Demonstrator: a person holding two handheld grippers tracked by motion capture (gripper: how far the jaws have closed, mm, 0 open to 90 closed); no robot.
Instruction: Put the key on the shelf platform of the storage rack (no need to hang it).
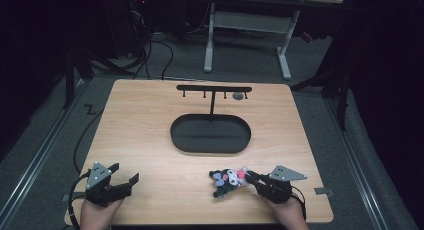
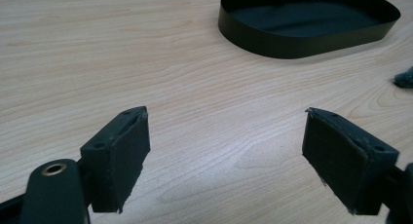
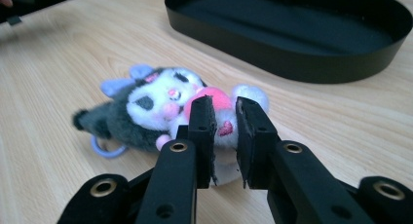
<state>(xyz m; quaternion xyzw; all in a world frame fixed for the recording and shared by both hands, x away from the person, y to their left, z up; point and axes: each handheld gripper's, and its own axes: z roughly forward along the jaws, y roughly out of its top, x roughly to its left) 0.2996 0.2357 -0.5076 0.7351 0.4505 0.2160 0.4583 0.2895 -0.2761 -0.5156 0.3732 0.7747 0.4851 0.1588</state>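
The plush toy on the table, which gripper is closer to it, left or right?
Right. The right gripper has its jaws closed on the plush toy near the table's front edge. The left gripper sits open well off to the toy's left, with bare table between.

A small plush toy is seen lying on its side on the light wooden tabletop, near the front edge and right of centre. A white face, dark grey fur, lilac ears, pink cheeks and a pink body marked with a small heart are shown in the right gripper view, and a lilac ring is seen at its underside. The toy is gripped at its pink and white part by the right claw, whose jaws are closed narrowly on it. A black oval tray with a low wall stands beyond the toy, apart from it, at the tabletop's centre.
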